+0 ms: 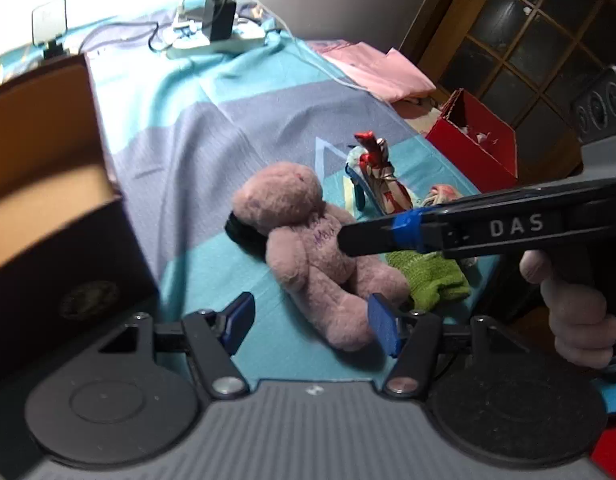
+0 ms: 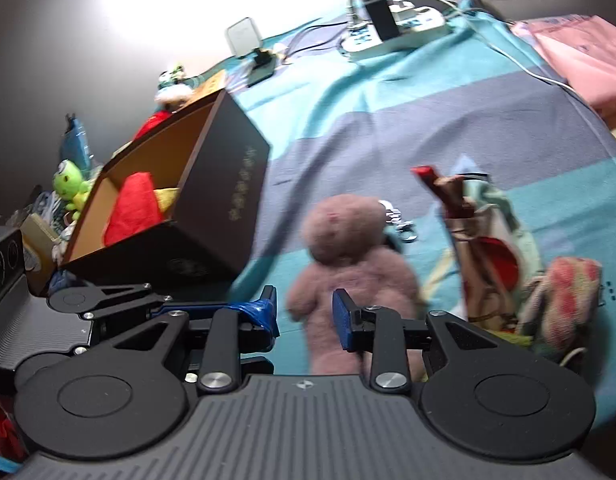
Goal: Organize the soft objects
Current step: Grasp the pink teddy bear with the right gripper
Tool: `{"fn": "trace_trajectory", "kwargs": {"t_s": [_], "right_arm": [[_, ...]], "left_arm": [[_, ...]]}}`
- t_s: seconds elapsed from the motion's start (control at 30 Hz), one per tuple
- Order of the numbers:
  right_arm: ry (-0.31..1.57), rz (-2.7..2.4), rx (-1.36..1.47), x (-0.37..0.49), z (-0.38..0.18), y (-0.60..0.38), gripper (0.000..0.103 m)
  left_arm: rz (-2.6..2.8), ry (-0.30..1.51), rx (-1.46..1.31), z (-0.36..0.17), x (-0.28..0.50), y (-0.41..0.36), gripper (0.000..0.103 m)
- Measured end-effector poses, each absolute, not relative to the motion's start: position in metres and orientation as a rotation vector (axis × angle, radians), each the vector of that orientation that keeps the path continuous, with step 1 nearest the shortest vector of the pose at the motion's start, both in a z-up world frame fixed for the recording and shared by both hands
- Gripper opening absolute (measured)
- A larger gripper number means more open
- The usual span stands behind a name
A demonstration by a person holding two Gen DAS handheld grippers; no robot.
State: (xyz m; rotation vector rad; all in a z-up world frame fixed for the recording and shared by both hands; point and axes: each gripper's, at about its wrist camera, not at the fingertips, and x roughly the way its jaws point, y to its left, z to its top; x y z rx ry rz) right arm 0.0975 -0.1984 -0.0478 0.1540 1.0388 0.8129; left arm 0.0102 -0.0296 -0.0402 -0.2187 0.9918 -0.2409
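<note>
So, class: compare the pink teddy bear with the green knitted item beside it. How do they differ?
The pink teddy bear is fluffy and shaped, with head and limbs; the green knitted item is a flat, crumpled piece. The bear is clearly the larger. The bear lies in full view; the green item is partly hidden behind the bear and the right claw. Both are soft and rest on the striped cloth.

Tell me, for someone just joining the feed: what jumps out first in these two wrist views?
The pink teddy bear lies mid-frame on the blue striped bedspread, just ahead of both open grippers, the left gripper and the right gripper. To its left stands a dark open box with red and yellow soft things inside. On its other side sits a pile of colourful cloth items.
</note>
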Motion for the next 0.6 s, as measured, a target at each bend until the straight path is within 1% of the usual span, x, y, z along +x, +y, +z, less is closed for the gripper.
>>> {"fn": "trace_trajectory", "kwargs": {"t_s": [0.17, 0.3, 0.4, 0.43, 0.5, 0.57, 0.6], "right_arm": [[1.076, 0.795, 0.157, 0.126, -0.07, -0.213, 0.014], [1.128, 0.821, 0.136, 0.144, -0.087, -0.212, 0.015], [1.156, 0.855, 0.186, 0.155, -0.092, -0.215, 0.017], [1.169, 0.863, 0.204, 0.159, -0.094, -0.216, 0.017], [1.201, 0.879, 0.244, 0.164, -0.098, -0.219, 0.018], [1.221, 0.894, 0.264, 0.167, -0.101, -0.222, 0.018], [1.226, 0.901, 0.269, 0.168, -0.101, -0.223, 0.018]], "left_arm": [[-0.187, 1.025, -0.291, -0.058, 0.038, -0.032, 0.063], [-0.157, 1.027, -0.323, -0.061, 0.05, -0.038, 0.063], [-0.12, 1.03, -0.315, -0.063, 0.055, -0.045, 0.062], [-0.108, 1.033, -0.315, -0.064, 0.056, -0.046, 0.059], [-0.09, 1.035, -0.32, -0.064, 0.058, -0.047, 0.058], [-0.071, 1.029, -0.323, -0.064, 0.058, -0.048, 0.052], [-0.065, 1.028, -0.319, -0.063, 0.057, -0.049, 0.048]]}}
